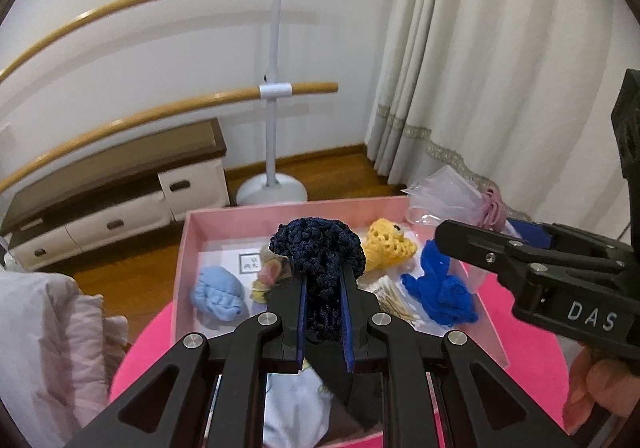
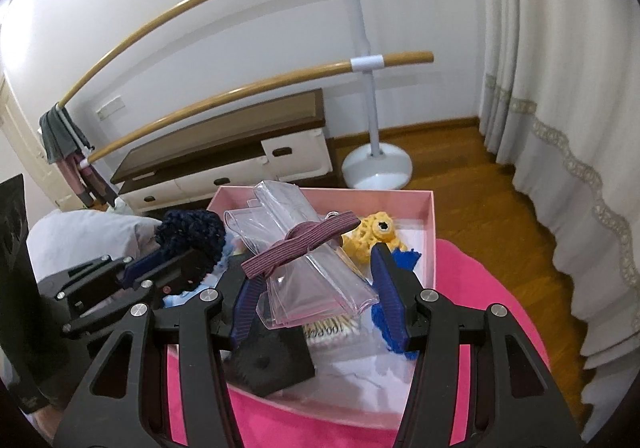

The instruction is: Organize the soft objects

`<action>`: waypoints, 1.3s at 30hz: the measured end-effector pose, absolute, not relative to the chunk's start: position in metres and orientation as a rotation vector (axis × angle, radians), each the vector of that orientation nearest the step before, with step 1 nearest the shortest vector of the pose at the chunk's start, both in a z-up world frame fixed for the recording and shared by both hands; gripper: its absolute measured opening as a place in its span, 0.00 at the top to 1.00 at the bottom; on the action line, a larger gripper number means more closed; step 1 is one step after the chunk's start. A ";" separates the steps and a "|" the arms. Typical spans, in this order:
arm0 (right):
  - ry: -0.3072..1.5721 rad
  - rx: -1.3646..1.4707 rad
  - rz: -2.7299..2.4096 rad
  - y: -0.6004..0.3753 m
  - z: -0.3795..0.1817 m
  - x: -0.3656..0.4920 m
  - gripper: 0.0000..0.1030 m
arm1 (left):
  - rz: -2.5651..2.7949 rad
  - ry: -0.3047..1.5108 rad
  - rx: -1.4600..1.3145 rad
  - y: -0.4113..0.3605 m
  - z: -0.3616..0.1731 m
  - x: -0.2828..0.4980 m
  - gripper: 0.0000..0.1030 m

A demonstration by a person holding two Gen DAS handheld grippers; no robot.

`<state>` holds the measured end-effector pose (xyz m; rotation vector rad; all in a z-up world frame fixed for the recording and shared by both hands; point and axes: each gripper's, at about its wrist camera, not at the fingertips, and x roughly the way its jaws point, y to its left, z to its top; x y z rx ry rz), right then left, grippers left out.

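My left gripper (image 1: 324,280) is shut on a dark navy crocheted piece (image 1: 316,248) and holds it above the pink box (image 1: 240,216). It also shows in the right wrist view (image 2: 188,236). My right gripper (image 2: 316,272) holds a roll of clear plastic bags (image 2: 304,256) tied with a mauve elastic band (image 2: 300,244), its jaws wide around it; in the left wrist view the bags (image 1: 444,196) stick out past it. In the box lie a light blue knit (image 1: 218,296), a yellow crocheted piece (image 1: 390,246) and a bright blue crocheted piece (image 1: 440,292).
The box sits on a bright pink round surface (image 2: 320,424). It also holds cotton swabs (image 1: 394,298) and a small multicoloured piece (image 1: 272,272). A pale pink quilt (image 1: 48,336) lies left. A ballet barre stand (image 1: 274,184), a low drawer cabinet (image 1: 112,204) and curtains (image 1: 480,68) stand behind.
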<state>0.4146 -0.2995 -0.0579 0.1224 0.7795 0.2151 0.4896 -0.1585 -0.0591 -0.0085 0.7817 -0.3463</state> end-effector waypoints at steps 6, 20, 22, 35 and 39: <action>0.842 0.171 0.201 -0.311 -0.089 0.440 0.51 | -0.353 0.855 -0.012 -0.178 -0.079 0.539 0.85; 0.836 0.232 0.149 -0.333 -0.098 0.433 0.00 | -0.207 0.729 0.054 -0.184 -0.068 0.541 0.00; 0.835 0.224 0.139 -0.331 -0.094 0.429 0.00 | -0.152 0.714 0.078 -0.183 -0.065 0.540 0.00; 0.683 0.168 0.089 -0.315 -0.042 0.328 0.00 | -0.135 0.592 0.008 -0.159 -0.041 0.438 0.00; 0.628 0.160 0.084 -0.305 -0.024 0.280 0.00 | -0.140 0.546 0.002 -0.148 -0.041 0.388 0.00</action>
